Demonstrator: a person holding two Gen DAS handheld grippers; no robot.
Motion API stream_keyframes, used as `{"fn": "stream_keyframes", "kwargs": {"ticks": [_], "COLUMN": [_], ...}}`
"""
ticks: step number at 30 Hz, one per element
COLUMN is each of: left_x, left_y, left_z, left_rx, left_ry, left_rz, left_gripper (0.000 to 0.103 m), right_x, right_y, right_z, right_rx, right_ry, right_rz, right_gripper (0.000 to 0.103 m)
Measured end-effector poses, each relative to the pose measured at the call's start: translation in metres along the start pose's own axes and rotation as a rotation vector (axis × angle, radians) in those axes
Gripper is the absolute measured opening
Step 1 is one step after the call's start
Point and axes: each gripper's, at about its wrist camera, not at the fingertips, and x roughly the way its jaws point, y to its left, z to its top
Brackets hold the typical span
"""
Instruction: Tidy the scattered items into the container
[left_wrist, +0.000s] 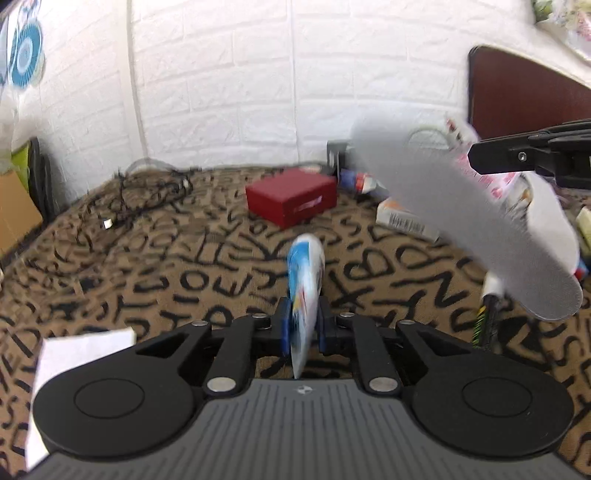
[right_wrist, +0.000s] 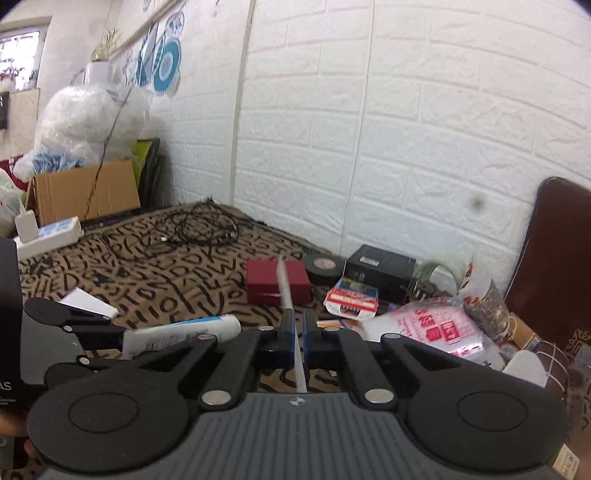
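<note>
— Gripping a blue-and-white soft tube (left_wrist: 304, 291), the left claw (left_wrist: 303, 328) is seen above the brown cloth printed with black letters (left_wrist: 166, 266). And the right?

— A thin grey flat insole-shaped sheet (left_wrist: 461, 206) is pinched edge-on by the closed right claw (right_wrist: 297, 332), held clear above the cloth, near a red rectangular box (right_wrist: 277, 282).

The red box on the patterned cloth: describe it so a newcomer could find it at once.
Start at the white brick wall and drop to the brown cloth with black lettering. The red box sits alone there, left of the clutter. It is a closed, plain dark-red block; the neighbouring black box is darker and sits against the wall.
</note>
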Motion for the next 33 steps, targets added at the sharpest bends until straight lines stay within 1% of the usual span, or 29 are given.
{"fn": "stream_keyframes", "kwargs": {"ticks": [2, 5, 9, 10, 11, 13, 15, 16, 17, 19, 20, 22, 23, 25, 26, 27, 28, 29, 31, 33], "left_x": [-0.011, -0.023, -0.025, -0.024, -0.022, -0.022, -0.021, -0.020, -0.020, -0.019, -0.017, -0.013, -0.011, -0.007, -0.005, -0.005, -0.007, -0.009, -0.014, -0.022], "left_y": [-0.003, -0.005, -0.008, -0.008, -0.009, -0.010, -0.013, -0.014, -0.014, -0.015, -0.016, -0.016, -0.017, -0.018, -0.018, -0.017, -0.015, -0.012, -0.009, -0.010], "left_z": [0.005, 0.008, 0.000, -0.003, -0.004, -0.006, -0.009, -0.010, -0.011, -0.012, -0.013, -0.016, -0.017, -0.020, -0.022, -0.023, -0.023, -0.023, -0.023, -0.024], "left_rx": [0.011, 0.014, 0.041, 0.044, 0.046, 0.051, 0.066, 0.071, 0.073, 0.075, 0.077, 0.079, 0.080, 0.087, 0.086, 0.081, 0.075, 0.065, 0.051, 0.063], "left_ry": [-0.028, -0.042, -0.029, -0.024, -0.016, -0.001, 0.007, 0.010, 0.012, 0.020, 0.026, 0.038, 0.045, 0.059, 0.065, 0.062, 0.052, 0.040, 0.008, -0.031], "left_rz": [-0.003, -0.016, -0.009, -0.008, -0.008, -0.012, -0.015, -0.016, -0.019, -0.023, -0.025, -0.027, -0.028, -0.021, -0.020, -0.023, -0.035, -0.065, -0.133, -0.168], "left_gripper": [0.016, 0.016, 0.016, 0.016, 0.016, 0.016, 0.016, 0.016, 0.016, 0.016, 0.016, 0.016, 0.016, 0.016, 0.016, 0.016, 0.016, 0.016, 0.016, 0.016], "right_x": [-0.013, -0.023, -0.026, -0.024, -0.023, -0.021, -0.019, -0.019, -0.019, -0.017, -0.014, -0.005, -0.001, 0.004, 0.008, 0.012, 0.013, 0.012, 0.003, -0.009], "right_y": [-0.001, -0.004, -0.006, -0.004, -0.001, 0.003, 0.009, 0.012, 0.016, 0.024, 0.028, 0.036, 0.039, 0.039, 0.035, 0.029, 0.021, 0.008, -0.019, -0.040], "right_z": [0.003, 0.001, -0.015, -0.021, -0.027, -0.041, -0.054, -0.059, -0.065, -0.076, -0.081, -0.089, -0.092, -0.093, -0.091, -0.089, -0.087, -0.085, -0.083, -0.085], "right_rx": [0.010, 0.010, 0.011, 0.007, -0.003, -0.021, -0.039, -0.057, -0.085, -0.150, -0.190, -0.290, -0.343, -0.381, -0.366, -0.315, -0.248, -0.143, 0.065, 0.223], "right_ry": [-0.029, -0.025, 0.032, 0.070, 0.089, 0.118, 0.145, 0.154, 0.162, 0.180, 0.194, 0.198, 0.191, 0.159, 0.164, 0.189, 0.189, 0.191, 0.165, 0.141], "right_rz": [-0.003, -0.018, -0.002, 0.009, 0.001, 0.005, 0.010, 0.013, 0.003, -0.008, -0.015, -0.060, -0.081, -0.094, -0.083, -0.077, -0.071, -0.036, 0.028, 0.090], "right_gripper": [0.002, 0.002, 0.003, 0.003, 0.005, 0.020, 0.063, 0.066, 0.066, 0.066, 0.065, 0.064, 0.064, 0.064, 0.037, 0.016, 0.015, 0.015, 0.011, 0.008]}}
